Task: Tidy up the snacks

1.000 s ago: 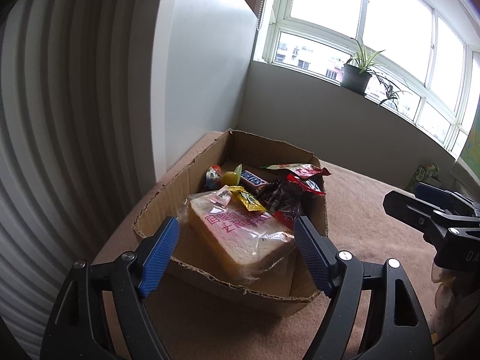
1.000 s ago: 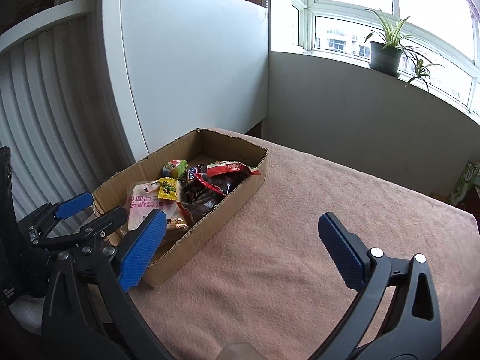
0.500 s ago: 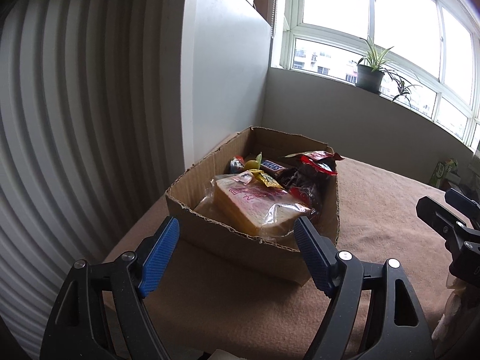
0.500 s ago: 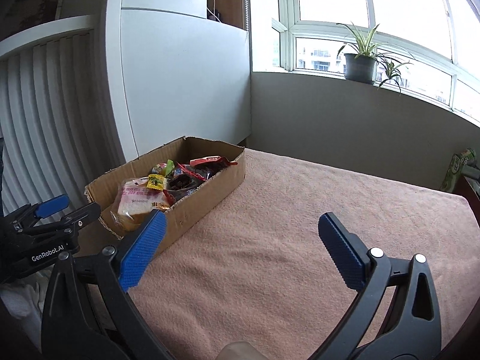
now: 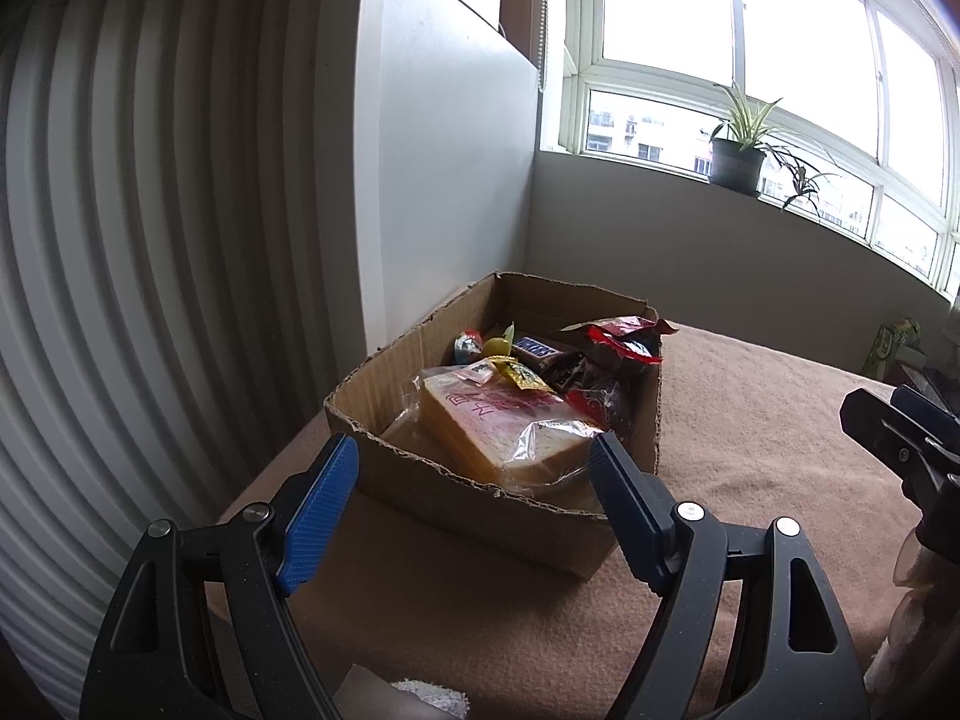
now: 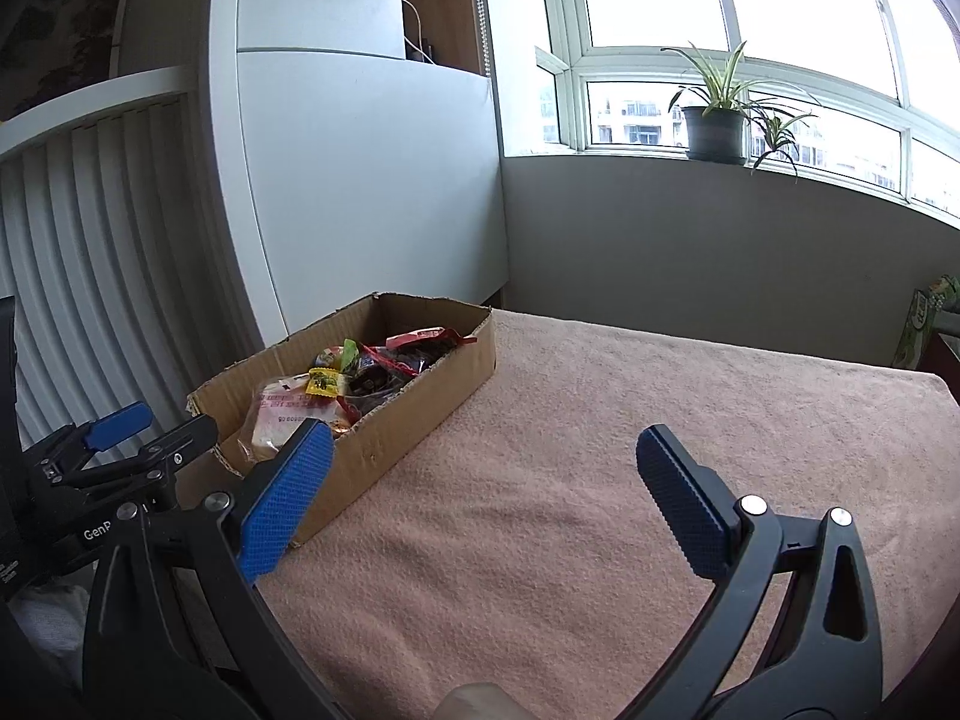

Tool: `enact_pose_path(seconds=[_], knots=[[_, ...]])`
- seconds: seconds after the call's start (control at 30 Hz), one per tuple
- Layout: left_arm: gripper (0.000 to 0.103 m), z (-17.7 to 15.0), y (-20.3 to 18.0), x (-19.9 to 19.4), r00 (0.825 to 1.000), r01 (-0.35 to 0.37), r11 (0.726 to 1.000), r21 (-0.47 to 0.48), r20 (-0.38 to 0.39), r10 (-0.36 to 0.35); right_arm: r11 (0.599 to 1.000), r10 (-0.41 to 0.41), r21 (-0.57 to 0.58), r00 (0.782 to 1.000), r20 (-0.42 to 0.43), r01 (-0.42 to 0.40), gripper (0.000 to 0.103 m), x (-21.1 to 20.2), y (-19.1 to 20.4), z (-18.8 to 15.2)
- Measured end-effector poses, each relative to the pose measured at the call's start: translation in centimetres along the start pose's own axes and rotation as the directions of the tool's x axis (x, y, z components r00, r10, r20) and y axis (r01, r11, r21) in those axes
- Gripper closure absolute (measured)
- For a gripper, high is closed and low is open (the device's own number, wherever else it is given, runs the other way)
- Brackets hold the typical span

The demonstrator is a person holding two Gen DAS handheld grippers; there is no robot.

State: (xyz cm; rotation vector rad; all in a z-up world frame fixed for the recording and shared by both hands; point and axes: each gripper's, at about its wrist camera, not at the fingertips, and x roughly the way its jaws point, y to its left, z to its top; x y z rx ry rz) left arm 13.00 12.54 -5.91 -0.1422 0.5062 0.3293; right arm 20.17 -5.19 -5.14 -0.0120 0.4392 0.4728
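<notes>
A cardboard box [image 5: 492, 498] stands on the pink towel-covered table, also in the right wrist view [image 6: 414, 420]. It holds bagged sliced bread [image 5: 510, 432], a yellow packet [image 5: 519, 373], a Snickers bar [image 5: 537, 349], red wrappers [image 5: 621, 342] and a foil egg [image 5: 468, 345]. My left gripper [image 5: 474, 498] is open and empty, just short of the box's near wall. My right gripper [image 6: 483, 486] is open and empty over the bare towel to the right of the box.
A white cabinet [image 6: 360, 192] and a ribbed white panel [image 5: 150, 270] stand behind and left of the box. A potted plant [image 6: 717, 120] sits on the windowsill. A green carton [image 6: 918, 330] is at the table's far right edge.
Both grippers have pulled back and lowered away from the box; the box now looks farther off and is seen more from the side. Both stay open and empty.
</notes>
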Motion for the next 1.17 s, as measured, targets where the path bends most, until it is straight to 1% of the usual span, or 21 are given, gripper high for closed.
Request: enact_pose_path(seconds=[0.17,0.5,0.9,1.03,1.17], knots=[[0.024,0.04,-0.10,0.00,1.000,-0.002,1.000,-0.003,0.003,0.002,1.000,-0.009,-0.006,1.000,0.011,0.009,0.000,-0.15,0.17,-0.09],[0.024,0.02,-0.41,-0.24,1.000,-0.005,1.000,0.002,0.008,0.005,1.000,-0.011,-0.019,1.000,0.004,0.012,0.000,-0.26,0.16,-0.38],[0.022,-0.01,-0.62,-0.18,1.000,-0.026,1.000,0.009,0.010,0.026,1.000,-0.007,-0.023,1.000,0.000,0.007,0.000,-0.45,0.10,-0.64],[0.022,0.03,-0.45,-0.20,0.999,-0.033,0.999,-0.003,0.010,0.033,1.000,-0.007,-0.025,1.000,-0.003,0.007,0.000,-0.44,0.05,-0.76],[0.022,-0.13,-0.68,-0.58,0.999,-0.036,0.999,0.017,0.036,0.036,1.000,-0.003,-0.023,1.000,-0.011,0.003,0.000,-0.34,-0.13,-0.85]])
